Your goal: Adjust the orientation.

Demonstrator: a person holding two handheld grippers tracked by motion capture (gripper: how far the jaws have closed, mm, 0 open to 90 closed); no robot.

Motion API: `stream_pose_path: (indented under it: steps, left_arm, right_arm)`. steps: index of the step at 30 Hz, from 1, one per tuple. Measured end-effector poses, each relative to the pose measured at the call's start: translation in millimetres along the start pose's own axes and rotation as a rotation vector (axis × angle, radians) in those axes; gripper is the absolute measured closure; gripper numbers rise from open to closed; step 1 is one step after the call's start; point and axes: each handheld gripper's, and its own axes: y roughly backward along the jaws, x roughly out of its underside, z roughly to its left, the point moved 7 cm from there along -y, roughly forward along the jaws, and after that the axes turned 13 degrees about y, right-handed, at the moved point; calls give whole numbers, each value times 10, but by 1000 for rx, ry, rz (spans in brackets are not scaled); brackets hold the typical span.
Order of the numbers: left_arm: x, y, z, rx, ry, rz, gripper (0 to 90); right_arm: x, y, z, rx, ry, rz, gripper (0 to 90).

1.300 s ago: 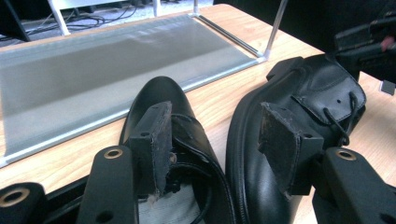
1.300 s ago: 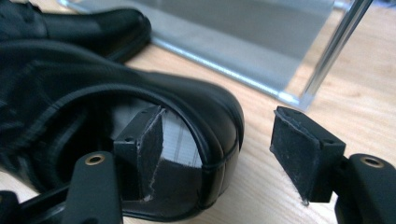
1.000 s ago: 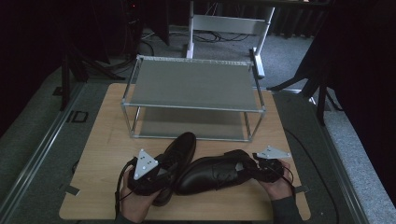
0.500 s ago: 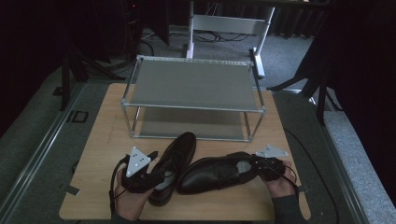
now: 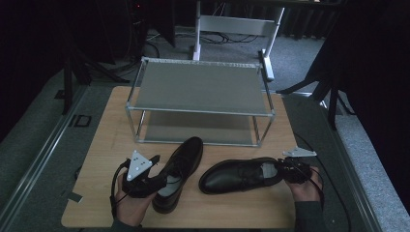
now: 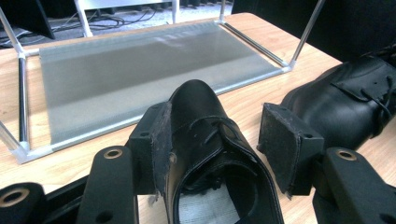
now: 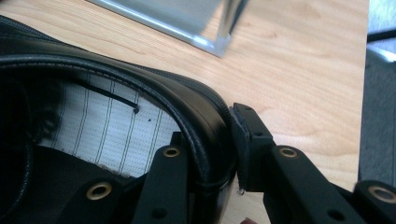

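Note:
Two black leather shoes lie on the wooden table (image 5: 106,145). The left shoe (image 5: 180,169) points its toe at the rack. My left gripper (image 5: 153,180) straddles its heel (image 6: 210,154): one pad (image 6: 156,144) touches the side, while the other pad (image 6: 285,144) stands off it, so the gripper is open. The right shoe (image 5: 237,175) lies crosswise with its toe to the left. My right gripper (image 5: 283,170) has just closed on its heel wall (image 7: 205,121), one jaw inside on the white lining and one outside.
A two-tier metal rack (image 5: 200,89) with grey mesh shelves stands at the back of the table, its lower shelf (image 6: 140,70) just beyond the shoes. One rack foot (image 7: 219,32) is near the right shoe. A white frame (image 5: 232,24) and cables sit behind it on the floor.
The right gripper has pulled the right shoe to the right, opening a gap between the two shoes. The left gripper and left shoe have hardly moved.

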Motion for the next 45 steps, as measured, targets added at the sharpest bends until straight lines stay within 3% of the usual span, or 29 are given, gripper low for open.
stream_pose_path:
  steps: [4,6,7,11,18,21,22,26,28,31,37,42,45]
  left_arm:
    - [15,-5,29,3,3,6,438]
    - [24,-6,44,3,4,5,438]
    - [28,-3,51,0,5,6,436]
    - [30,15,77,-3,6,-1,431]
    - [52,50,107,2,1,-9,416]
    - [76,79,122,7,-4,-10,409]
    - [80,86,130,5,-1,-13,405]
    - [89,119,197,-11,12,-16,405]
    - [91,127,240,-23,16,-16,406]
    - [99,136,294,-32,27,-17,406]
    - [158,93,377,-46,39,-2,407]
    - [191,64,416,-51,49,8,408]
    - [196,59,418,-52,46,10,408]
  right_arm:
    - [-3,-52,-29,-27,-49,5,719]
    - [-37,-66,-38,-51,-77,-22,596]
    - [-68,-69,-41,-74,-98,-44,586]
    - [-107,-166,-26,-93,-89,-13,484]
    - [-192,-22,-58,-122,-128,-139,405]
    - [-201,54,-99,-107,-130,-175,405]
    - [-202,142,-153,-87,-141,-215,423]
    - [-157,248,-289,-48,-183,-251,497]
    - [-108,249,-349,-51,-200,-245,588]
    - [-24,193,-413,-40,-223,-221,641]
    - [74,14,-431,-26,-229,-171,652]
    - [-52,-36,-432,-29,-198,-174,623]
    - [-80,-165,-472,-43,-204,-131,620]
